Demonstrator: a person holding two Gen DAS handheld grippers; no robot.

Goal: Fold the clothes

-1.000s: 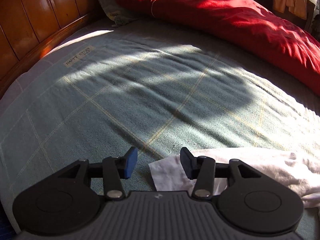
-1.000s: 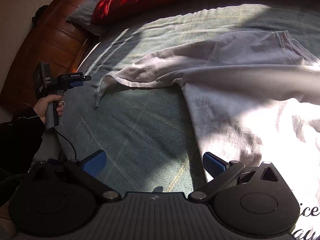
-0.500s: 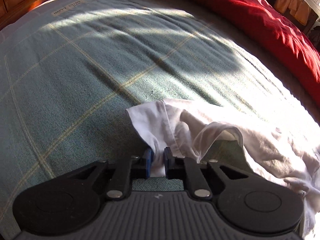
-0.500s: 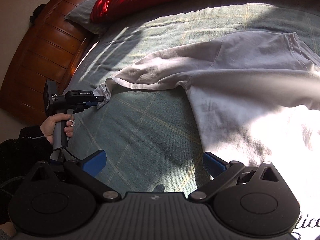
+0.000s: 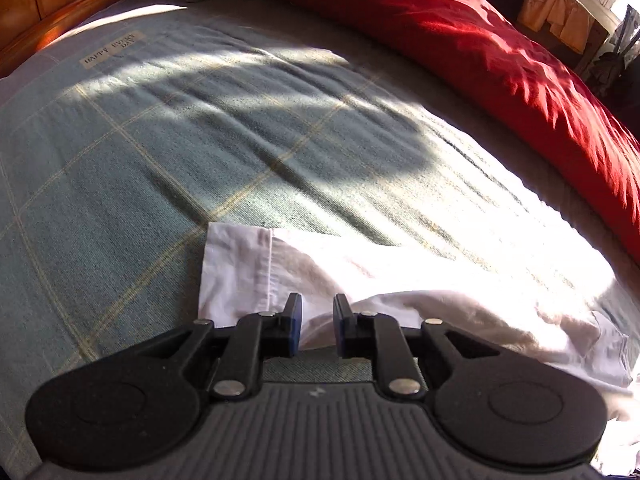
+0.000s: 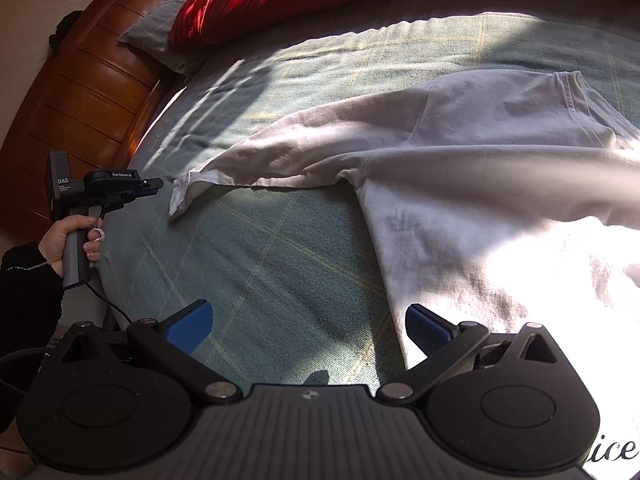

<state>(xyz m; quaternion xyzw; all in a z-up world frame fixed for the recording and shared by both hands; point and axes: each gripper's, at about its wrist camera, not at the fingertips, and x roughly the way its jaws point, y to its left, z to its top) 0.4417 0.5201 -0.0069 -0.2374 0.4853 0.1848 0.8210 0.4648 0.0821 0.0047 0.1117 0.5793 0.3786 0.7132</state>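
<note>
Left wrist view: left tool [image 5: 316, 326] now stands with a narrow gap between its pads, jaws opening. Half a second back the pads were pinched on the cuff of the white shirt's sleeve [image 5: 240, 276]; a second back they were wide and short of the cloth. So: grasp, short pull, release under way. Sleeve cloth shows between and just beyond the pads, but I see no pad pressing on it. The cuff lies flat on the bed [image 5: 140, 184], just ahead of the left pad and to its left, where before it was bunched and looped.

Right wrist view: sleeve reaches out straight from the white shirt [image 6: 500, 200] toward the left tool [image 6: 154, 186], which is seen from the side, with its tips just beside the cuff end [image 6: 180, 196] and no clear contact. A hand [image 6: 74, 240] holds its grip.

Right tool [image 6: 308, 328]: wide, nothing between the pads, no change across the second. The shirt's side edge lies just ahead of its right pad; the shirt body spreads to the right and forward of it, the sleeve well ahead and to the left.

Judgement: sleeve has been drawn out flat, a preparatory step. No fold made yet; shirt lies spread open, so the task is early.
</note>
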